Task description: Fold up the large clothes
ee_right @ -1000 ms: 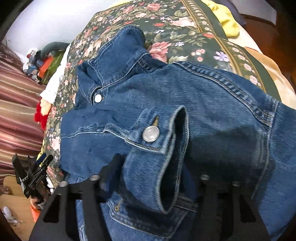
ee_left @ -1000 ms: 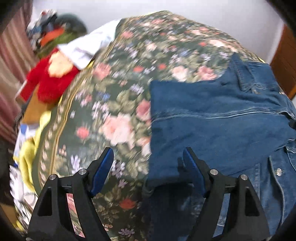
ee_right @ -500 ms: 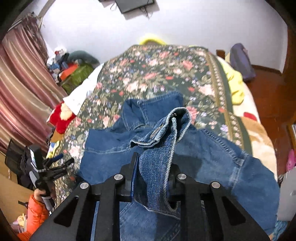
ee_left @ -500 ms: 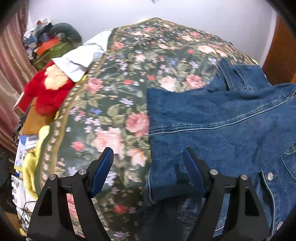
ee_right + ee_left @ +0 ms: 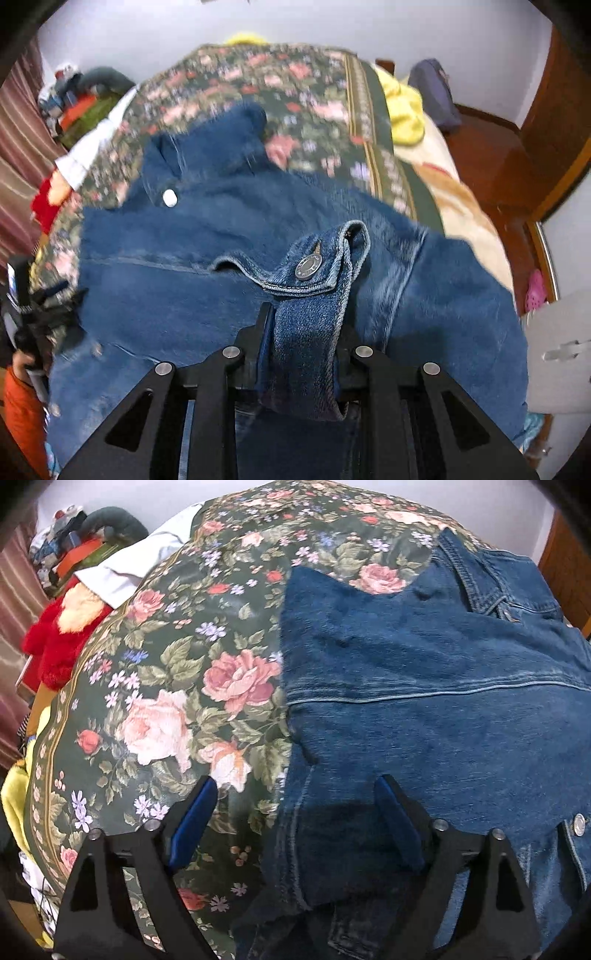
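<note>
The floral bedspread (image 5: 159, 686) covers the bed from side to side and carries the work; the denim jacket (image 5: 424, 716) lies spread on it, collar (image 5: 476, 576) toward the far wall, hem toward the person, so its long axis runs away from both grippers; the jacket's left side edge runs down the middle of the left wrist view, bedspread on one side and denim on the other. The left gripper (image 5: 295, 830) hangs over that edge with the cloth edge passing between its blue pads (image 5: 192, 823); its jaws are opening, and the pads press on nothing, so this hand is released and the nearer one to the jacket's left side. The right gripper (image 5: 301, 332) is clenched on the sleeve cuff (image 5: 310, 280), which stands up out of the jaws above the jacket's body; the sleeve trails back beneath the gripper, so the coming move appears to turn on carrying the cuff across the body toward the jacket's middle. The cuff's metal snap button (image 5: 307, 266) faces the right wrist camera; raised lettering seems to ring it, but it is too small to read; the collar button (image 5: 169, 198) is blurred; no brand tag, label or other writing can be read anywhere on jacket or bedspread.
</note>
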A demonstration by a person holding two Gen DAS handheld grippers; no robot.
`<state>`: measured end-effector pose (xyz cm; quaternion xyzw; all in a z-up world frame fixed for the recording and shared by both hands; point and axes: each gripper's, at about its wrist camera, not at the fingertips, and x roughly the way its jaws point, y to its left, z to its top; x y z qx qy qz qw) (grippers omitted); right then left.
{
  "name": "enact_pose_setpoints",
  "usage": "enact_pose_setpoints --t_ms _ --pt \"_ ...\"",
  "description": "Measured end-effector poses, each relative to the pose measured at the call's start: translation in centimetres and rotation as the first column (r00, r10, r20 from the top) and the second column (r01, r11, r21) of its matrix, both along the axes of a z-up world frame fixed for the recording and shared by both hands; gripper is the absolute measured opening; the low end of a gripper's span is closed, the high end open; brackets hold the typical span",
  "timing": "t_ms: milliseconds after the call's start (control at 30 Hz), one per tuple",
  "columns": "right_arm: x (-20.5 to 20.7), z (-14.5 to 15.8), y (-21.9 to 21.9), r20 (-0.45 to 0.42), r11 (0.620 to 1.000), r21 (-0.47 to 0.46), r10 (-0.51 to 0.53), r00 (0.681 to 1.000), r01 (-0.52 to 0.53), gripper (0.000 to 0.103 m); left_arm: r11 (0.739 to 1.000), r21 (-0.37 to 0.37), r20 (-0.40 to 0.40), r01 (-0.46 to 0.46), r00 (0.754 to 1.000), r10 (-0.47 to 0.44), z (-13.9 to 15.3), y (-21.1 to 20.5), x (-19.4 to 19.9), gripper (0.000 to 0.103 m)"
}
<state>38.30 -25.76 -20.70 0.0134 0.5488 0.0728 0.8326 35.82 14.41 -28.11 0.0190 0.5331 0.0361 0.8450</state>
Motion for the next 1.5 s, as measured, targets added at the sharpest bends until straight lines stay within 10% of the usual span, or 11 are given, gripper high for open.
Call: enact_pose_setpoints --t_ms 333,500,833,1100,1500 --pt "-1.5 1.0 -2.2 -0.019 1.0 -0.027 0.005 1.0 -0.005 0.064 0.999 0.005 -0.019 -0.033 0.999 0.033 -0.9 1.3 -1.2 0.095" --pt "-3.0 4.4 -4.3 0.051 0.998 -0.051 -0.045 0.998 0.048 0.065 0.997 0.067 -0.022 -0.03 0.999 0.032 0.3 0.9 -1.9 0.094" --pt "-7.6 9.0 -14.1 0.147 0.953 0.039 -0.304 0.941 0.302 0.087 0.996 0.062 0.23 0.068 0.97 -0.081 11.7 -3.8 -2.4 0.092" --pt "-12.0 4.5 -20.9 -0.011 0.858 0.175 -0.488 0.873 0.482 0.087 0.967 -0.015 0.299 0.254 0.924 -0.238 14.8 -11.9 -0.9 0.093" --pt "-14.4 -4.4 -24.0 -0.239 0.748 0.265 -0.56 0.793 0.608 0.087 0.915 -0.079 0.072 0.395 0.918 -0.39 6.4 -20.9 2.3 0.093"
